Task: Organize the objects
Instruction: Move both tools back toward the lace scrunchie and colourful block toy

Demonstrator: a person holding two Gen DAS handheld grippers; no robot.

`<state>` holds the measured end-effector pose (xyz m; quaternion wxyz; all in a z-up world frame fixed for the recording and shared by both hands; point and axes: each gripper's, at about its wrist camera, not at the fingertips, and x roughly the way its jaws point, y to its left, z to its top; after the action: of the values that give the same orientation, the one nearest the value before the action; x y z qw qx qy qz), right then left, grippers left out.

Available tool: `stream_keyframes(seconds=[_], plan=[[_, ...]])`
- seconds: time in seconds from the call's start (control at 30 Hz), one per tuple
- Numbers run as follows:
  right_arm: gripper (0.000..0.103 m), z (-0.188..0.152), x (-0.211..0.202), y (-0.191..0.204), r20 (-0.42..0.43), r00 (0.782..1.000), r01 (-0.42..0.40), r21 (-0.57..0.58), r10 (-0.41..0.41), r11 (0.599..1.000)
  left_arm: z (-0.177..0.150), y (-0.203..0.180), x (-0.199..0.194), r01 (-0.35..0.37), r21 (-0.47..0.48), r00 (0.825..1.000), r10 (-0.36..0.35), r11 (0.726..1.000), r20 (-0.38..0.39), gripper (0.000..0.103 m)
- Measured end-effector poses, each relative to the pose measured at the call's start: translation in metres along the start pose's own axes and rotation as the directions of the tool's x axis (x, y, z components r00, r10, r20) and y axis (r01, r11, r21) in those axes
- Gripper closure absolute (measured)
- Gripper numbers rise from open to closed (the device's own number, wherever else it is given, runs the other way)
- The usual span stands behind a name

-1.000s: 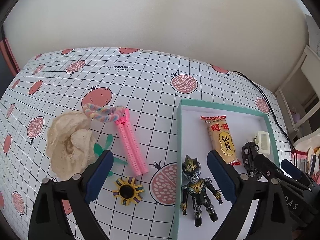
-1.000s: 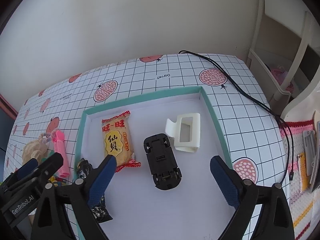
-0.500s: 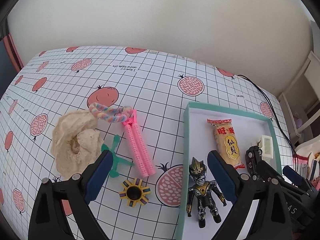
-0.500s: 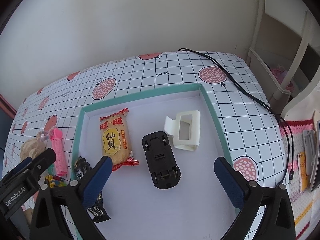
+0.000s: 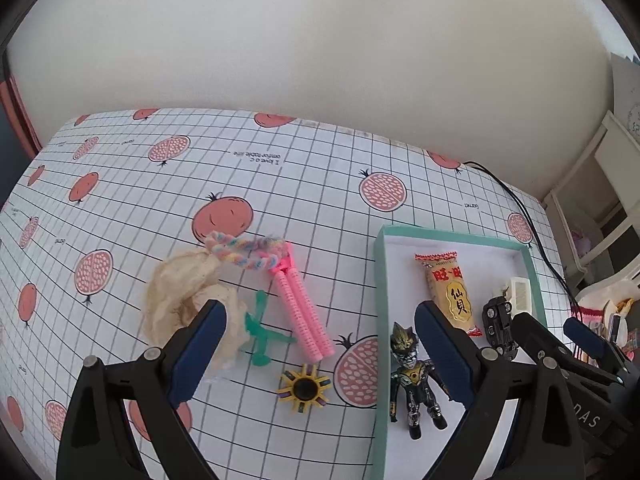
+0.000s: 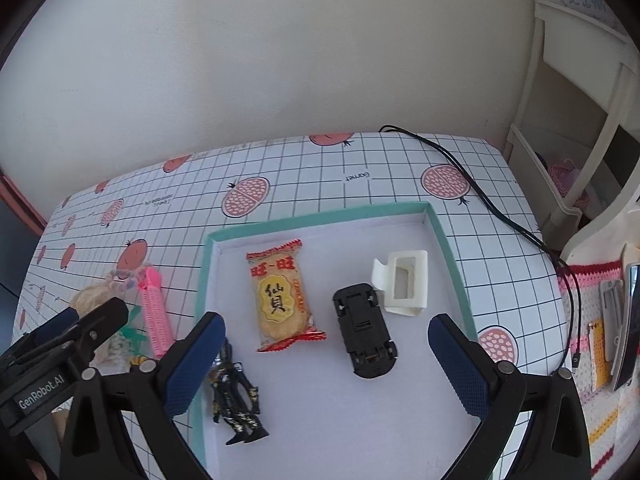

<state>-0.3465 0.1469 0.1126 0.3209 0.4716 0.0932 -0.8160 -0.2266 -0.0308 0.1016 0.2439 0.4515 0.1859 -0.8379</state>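
Note:
A teal-rimmed white tray (image 6: pixel 448 248) (image 5: pixel 380 280) holds a snack packet (image 6: pixel 280 296) (image 5: pixel 450 296), an upturned black toy car (image 6: pixel 364 330) (image 5: pixel 498 326), a white clip (image 6: pixel 402 282) (image 5: pixel 518 292) and a dark action figure (image 5: pixel 414 376) (image 6: pixel 236 396). Left of the tray lie a pink skipping rope with a pastel braided cord (image 5: pixel 300 312) (image 6: pixel 154 312), a beige cloth (image 5: pixel 180 300), a green plastic piece (image 5: pixel 262 332) and a yellow spiky ring (image 5: pixel 305 388). My left gripper (image 5: pixel 320 344) hangs open above the table, over the ring and the tray's left rim. My right gripper (image 6: pixel 326 360) is open above the tray, empty.
The table wears a grid cloth with pomegranate prints (image 5: pixel 280 184). A black cable (image 6: pixel 500 216) runs along its right side. White shelving (image 6: pixel 580 120) and a crocheted mat with small items (image 6: pixel 608 320) stand to the right. A pale wall (image 5: pixel 320 40) backs the table.
Both grippers have drawn back and up a little, so the table and tray look smaller and farther. The left view has shifted slightly rightward over the loose items. Nothing was picked up.

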Motion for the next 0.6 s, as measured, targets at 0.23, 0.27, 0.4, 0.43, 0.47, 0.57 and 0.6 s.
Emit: stream_keyframes(seconds=[0.23,0.27,0.4,0.43,0.47,0.57,0.6], plan=[[0.0,0.0,-0.01,0.051,0.014,0.998,-0.057,-0.075,0.059,0.996,0.011,0.052,-0.025,-0.03,-0.065,0.999,0.033,0.997,0.037,0.008],[0.0,-0.001,-0.009,0.059,0.011,0.998,-0.066,-0.084,0.067,0.994,0.012,0.06,-0.027,-0.035,-0.075,0.998,0.038,0.997,0.04,0.008],[0.0,-0.006,-0.005,0.09,-0.008,0.995,-0.098,-0.125,0.098,0.987,0.013,0.089,-0.032,-0.044,-0.111,0.998,0.049,0.993,0.039,0.008],[0.0,-0.007,-0.004,0.096,-0.015,0.994,-0.106,-0.135,0.105,0.985,0.013,0.097,-0.032,-0.047,-0.12,0.998,0.052,0.992,0.036,0.008],[0.0,-0.009,-0.002,0.103,-0.022,0.994,-0.114,-0.145,0.112,0.983,0.012,0.103,-0.033,-0.051,-0.128,0.998,0.055,0.991,0.034,0.008],[0.0,-0.014,0.003,0.119,-0.042,0.992,-0.126,-0.168,0.121,0.978,0.011,0.118,-0.033,-0.062,-0.142,0.997,0.067,0.988,0.03,0.008],[0.0,-0.016,0.005,0.123,-0.049,0.991,-0.128,-0.174,0.121,0.976,0.01,0.122,-0.033,-0.064,-0.148,0.997,0.068,0.987,0.027,0.008]])
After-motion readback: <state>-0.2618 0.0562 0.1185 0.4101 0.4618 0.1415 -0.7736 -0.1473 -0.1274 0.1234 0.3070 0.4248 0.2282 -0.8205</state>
